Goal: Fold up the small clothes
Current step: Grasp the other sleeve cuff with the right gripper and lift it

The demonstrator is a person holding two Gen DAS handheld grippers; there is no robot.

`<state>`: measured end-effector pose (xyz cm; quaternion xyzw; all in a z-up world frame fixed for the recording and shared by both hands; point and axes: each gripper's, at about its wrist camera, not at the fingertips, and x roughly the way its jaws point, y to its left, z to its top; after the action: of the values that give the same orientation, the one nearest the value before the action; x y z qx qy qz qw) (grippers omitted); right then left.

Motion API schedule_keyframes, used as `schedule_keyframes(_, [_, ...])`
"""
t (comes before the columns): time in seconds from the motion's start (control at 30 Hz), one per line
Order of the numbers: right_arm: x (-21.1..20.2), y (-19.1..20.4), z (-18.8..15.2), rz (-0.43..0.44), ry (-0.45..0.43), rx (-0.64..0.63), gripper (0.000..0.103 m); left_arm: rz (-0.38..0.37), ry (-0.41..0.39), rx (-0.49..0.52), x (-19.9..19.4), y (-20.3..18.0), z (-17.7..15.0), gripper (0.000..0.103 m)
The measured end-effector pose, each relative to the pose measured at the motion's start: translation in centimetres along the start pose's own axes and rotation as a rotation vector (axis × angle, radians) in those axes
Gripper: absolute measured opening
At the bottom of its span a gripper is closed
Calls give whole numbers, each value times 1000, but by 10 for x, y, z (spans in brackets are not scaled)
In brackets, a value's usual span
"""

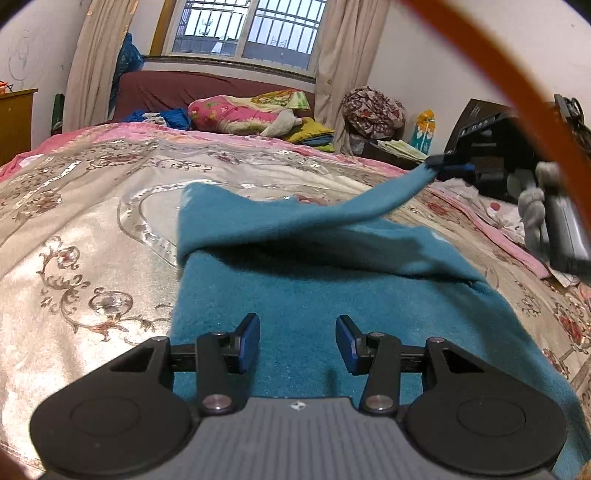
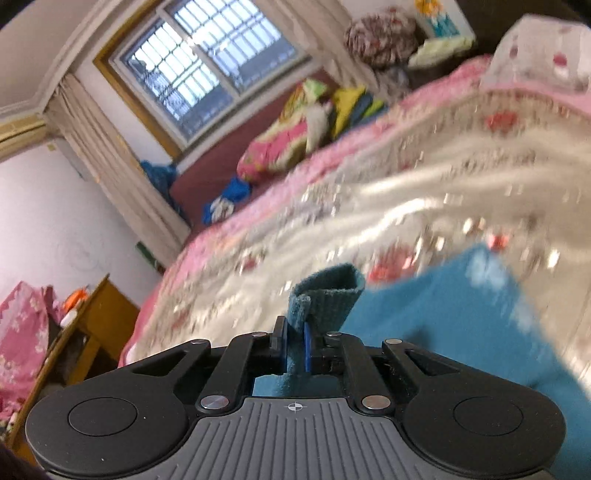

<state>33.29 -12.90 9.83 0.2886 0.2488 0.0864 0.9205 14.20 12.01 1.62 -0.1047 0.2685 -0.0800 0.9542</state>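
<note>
Left wrist view: closest to the camera, the left gripper hovers low over the near end of a teal knit garment, its two blue-padded fingers spread apart and holding nothing. The garment lies flat on a bed, on a shiny cream bedspread patterned with flowers and scrolls. Farther along, the garment's far portion is lifted off the bed and doubled back over the flat part, forming a raised, sagging flap. That flap stretches up and to the right to the right gripper, which holds its tip in the air. Beyond the bedspread lie a pink floral quilt bundle, a dark red headboard area, beige curtains and a barred window.

In the right wrist view, which is tilted and motion-blurred, the right gripper has its pads pressed together on a ribbed cuff or hem of the teal garment; the rest of the cloth trails down to the right.

Judging by this, the first fold is under way: one end is being carried over the body of the garment. The next move seems to call for laying the lifted end down squarely on the flat layer, edges matched, with the free left gripper steadying or smoothing the near end.
</note>
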Motion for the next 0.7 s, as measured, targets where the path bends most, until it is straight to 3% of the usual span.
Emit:
schedule_keyframes(0.17, [-1,-42,11,-121,-48,13,8,-13,1,37,0,-6,0,56])
schedule_keyframes(0.37, [28,-94,-27,-275,95,14,9,-24,38,69,7,-13,-4,56])
schedule_keyframes(0.7, [10,-88,-20,-248,96,-15,18,18,14,59,-9,-11,0,56])
